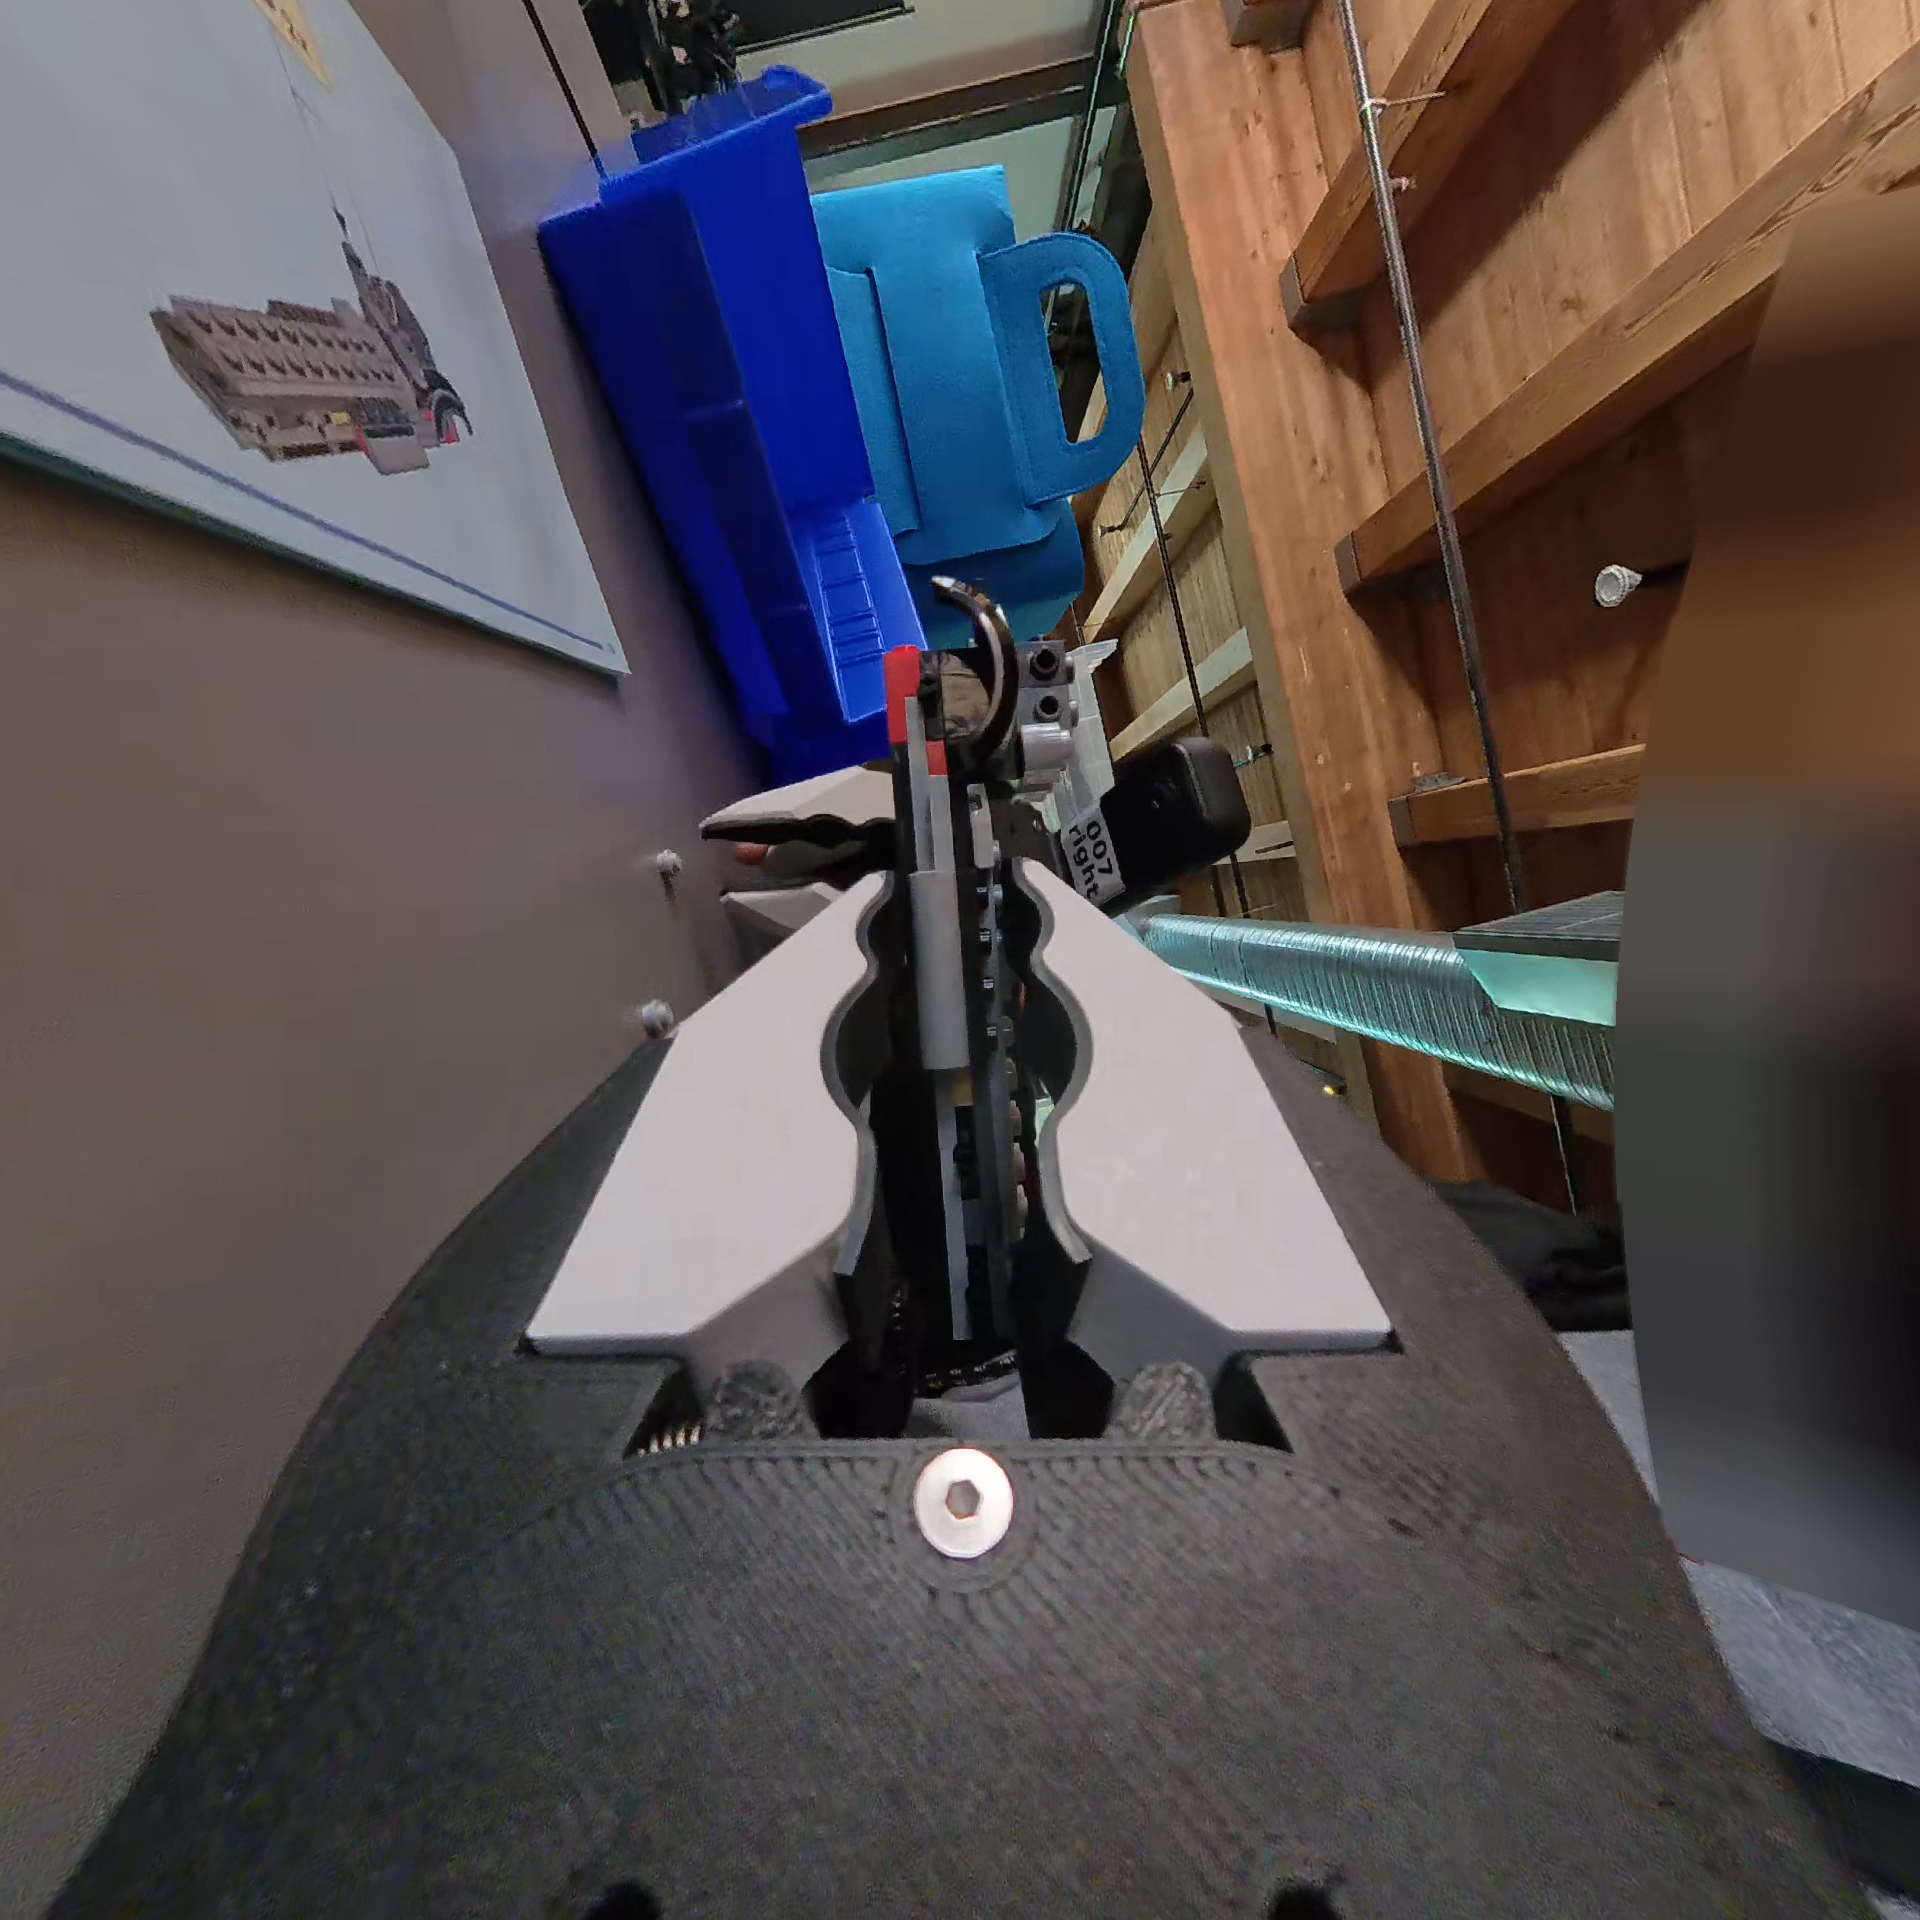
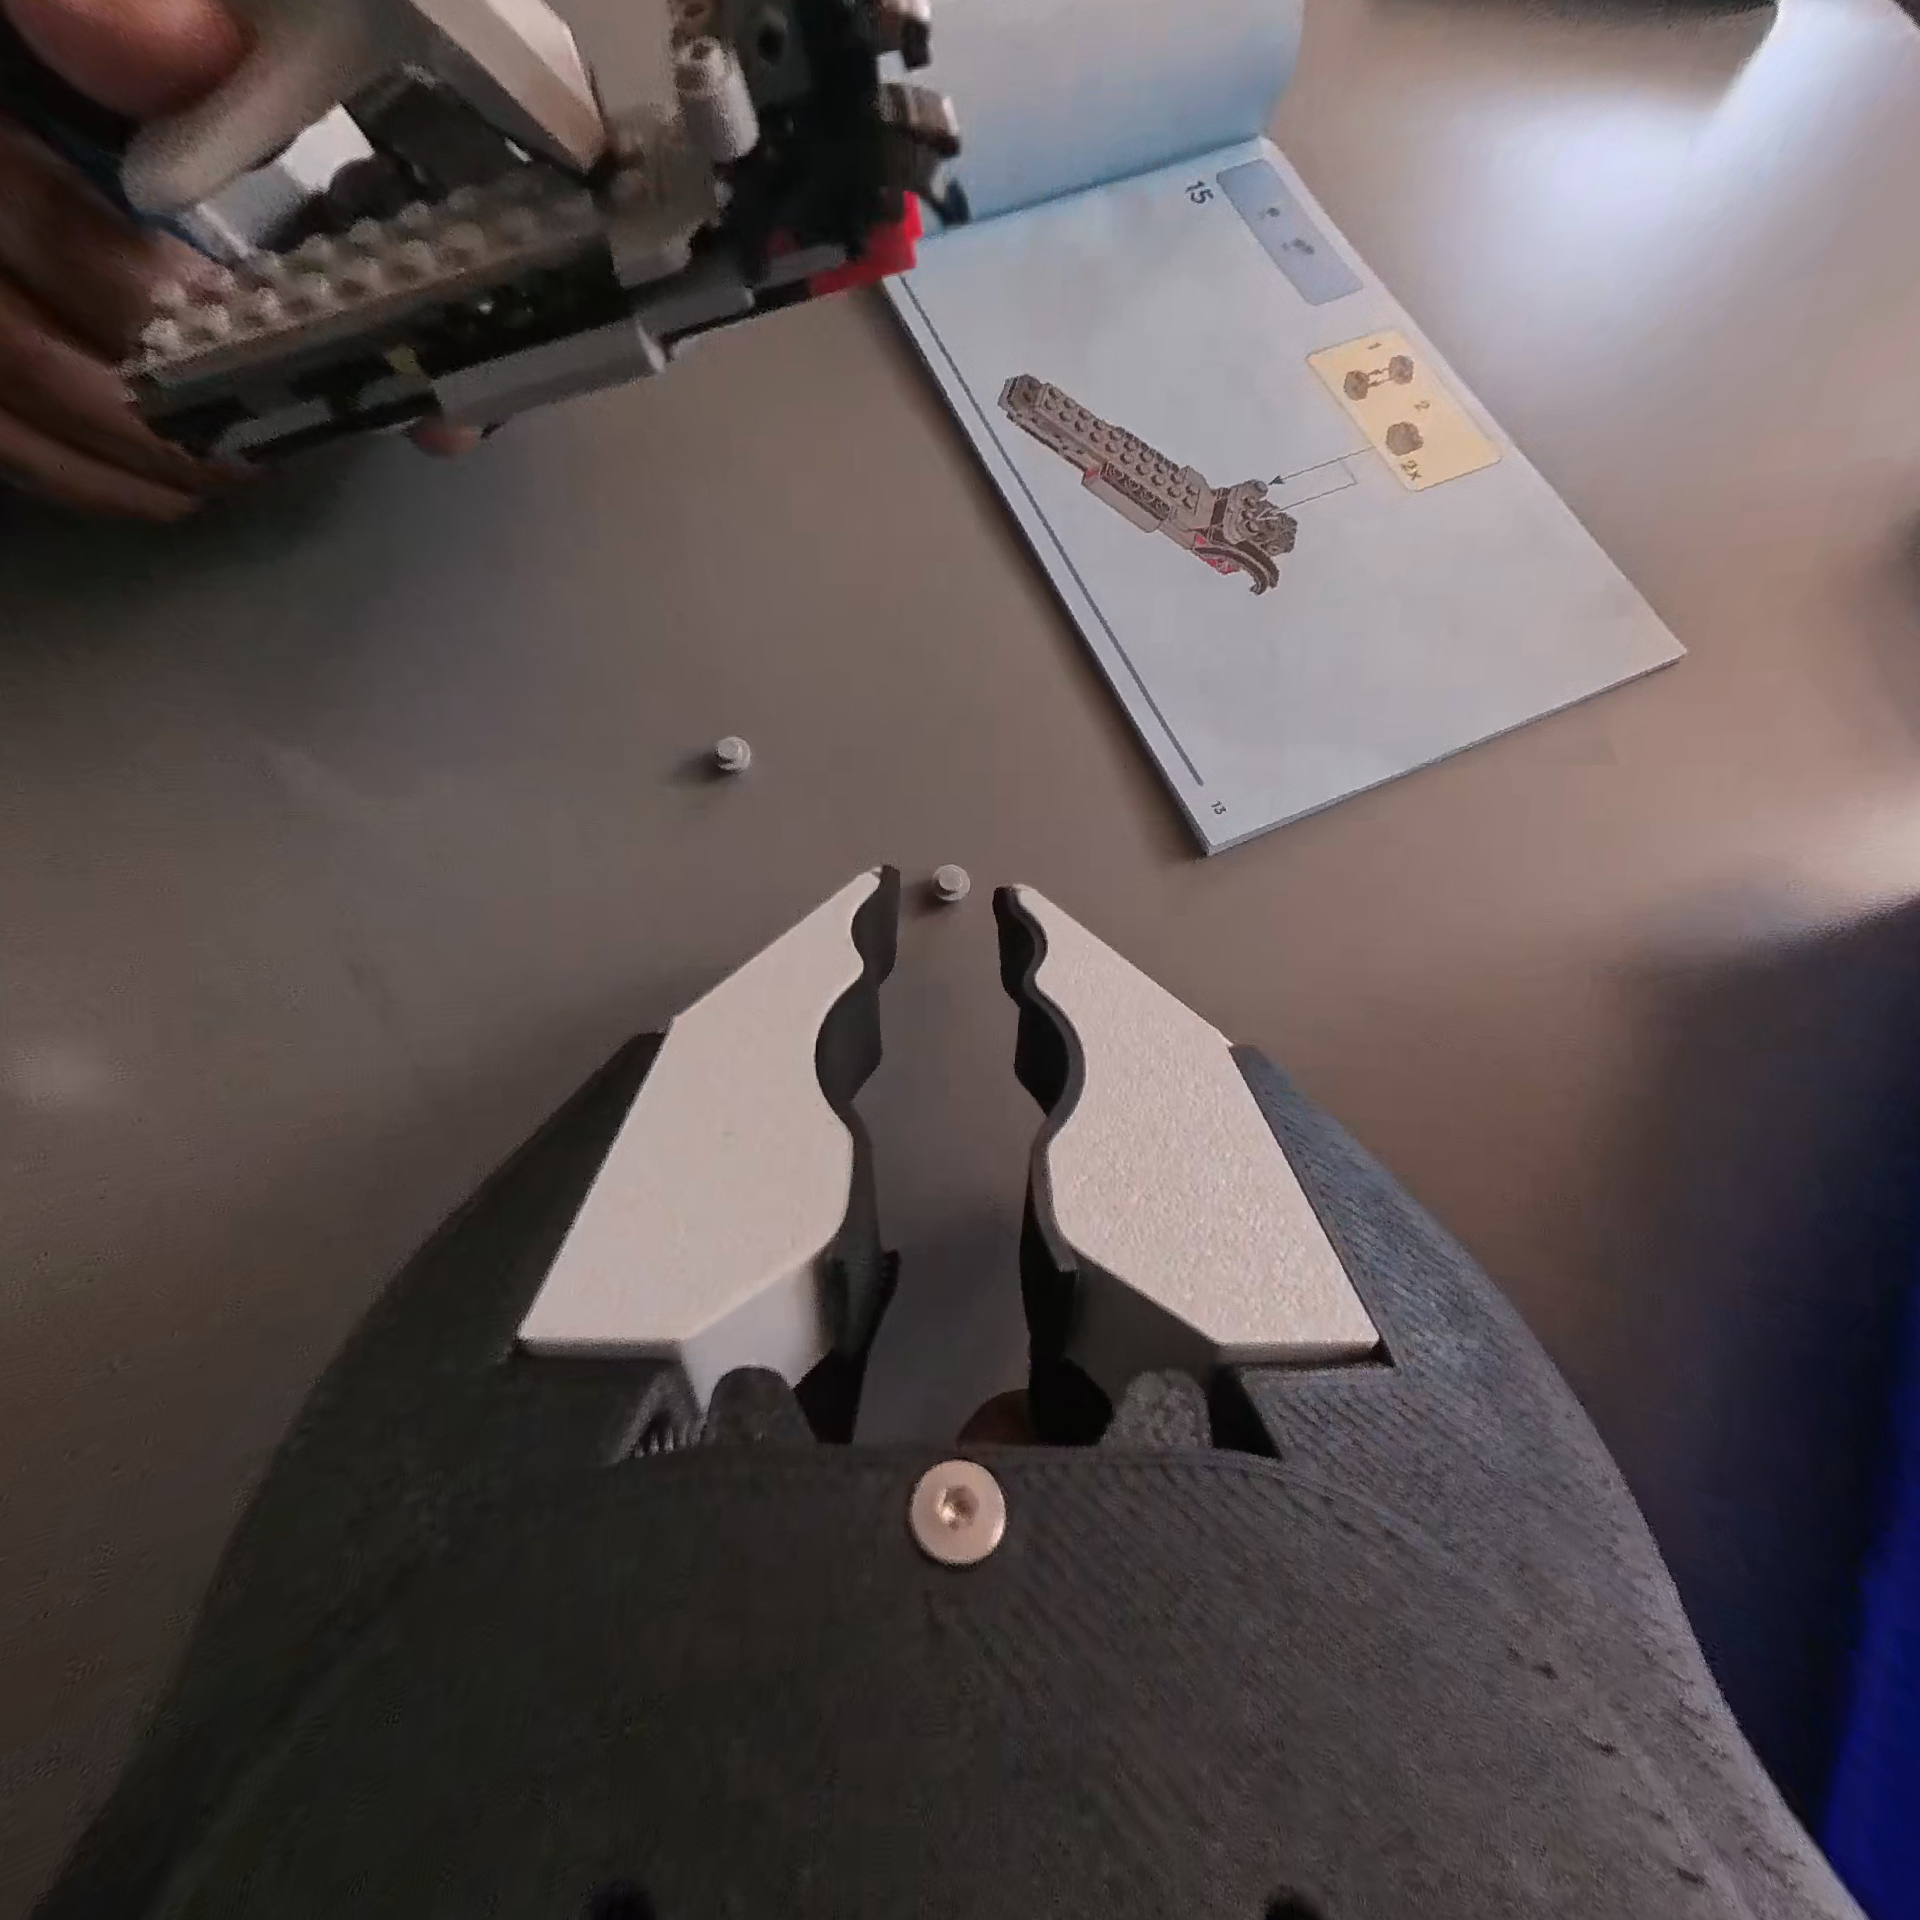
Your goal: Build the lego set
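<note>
Two tools: left tool [image 1: 951, 904] clamps the lego model [image 1: 951, 790]; right tool [image 2: 943, 894] apart around a grey stud [image 2: 949, 883]

You're working at a plain grey table [image 2: 436, 665] in what looks like a workshop or lab. On your right a raw timber wall [image 1: 1299, 416] carries wooden shelves [image 1: 1507, 810] braced with threaded metal rods [image 1: 1455, 499]. At the far end stands a blue plastic storage bin [image 1: 707, 416] beside a lighter blue foam case [image 1: 935, 343], and an open instruction booklet [image 2: 1299, 582] lies on the tabletop.
</note>
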The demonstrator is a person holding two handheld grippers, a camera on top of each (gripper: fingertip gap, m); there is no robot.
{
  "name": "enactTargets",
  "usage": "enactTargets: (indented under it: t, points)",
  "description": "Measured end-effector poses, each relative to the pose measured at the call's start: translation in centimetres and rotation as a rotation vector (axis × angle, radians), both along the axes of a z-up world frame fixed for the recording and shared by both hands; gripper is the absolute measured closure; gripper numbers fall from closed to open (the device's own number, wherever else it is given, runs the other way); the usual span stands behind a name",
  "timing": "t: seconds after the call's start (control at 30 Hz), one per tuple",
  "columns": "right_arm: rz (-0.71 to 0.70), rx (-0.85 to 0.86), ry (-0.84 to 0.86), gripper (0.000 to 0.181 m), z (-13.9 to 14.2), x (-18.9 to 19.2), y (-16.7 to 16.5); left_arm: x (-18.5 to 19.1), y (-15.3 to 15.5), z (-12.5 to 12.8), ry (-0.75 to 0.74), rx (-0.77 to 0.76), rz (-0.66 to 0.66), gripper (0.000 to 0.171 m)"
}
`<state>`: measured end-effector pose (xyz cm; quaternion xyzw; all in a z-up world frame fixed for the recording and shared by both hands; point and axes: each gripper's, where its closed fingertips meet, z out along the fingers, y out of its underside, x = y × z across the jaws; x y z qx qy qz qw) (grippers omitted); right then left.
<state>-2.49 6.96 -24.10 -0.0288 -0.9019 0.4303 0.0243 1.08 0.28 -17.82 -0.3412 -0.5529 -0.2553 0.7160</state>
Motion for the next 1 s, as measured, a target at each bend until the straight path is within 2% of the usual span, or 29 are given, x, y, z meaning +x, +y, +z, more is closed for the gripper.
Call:
enactTargets:
  t: [0.37, 0.87, 1.0]
  points:
    - [0.002, 0.048, 0.02, 0.164, -0.7, 0.0, -0.1, -3.9, 0.5, 0.2, -0.035, 0.073, 0.088, 0.153]
    - [-0.025, 0.093, 0.102, 0.172, -1.2, -0.3, -0.6, -3.8, 1.0, -0.8, -0.089, 0.098, 0.056, 0.153]
    - [-0.047, 0.036, 0.082, 0.173, -0.2, -0.2, -1.5, -3.8, 1.0, -1.0, -0.102, 0.102, 0.047, 0.153]
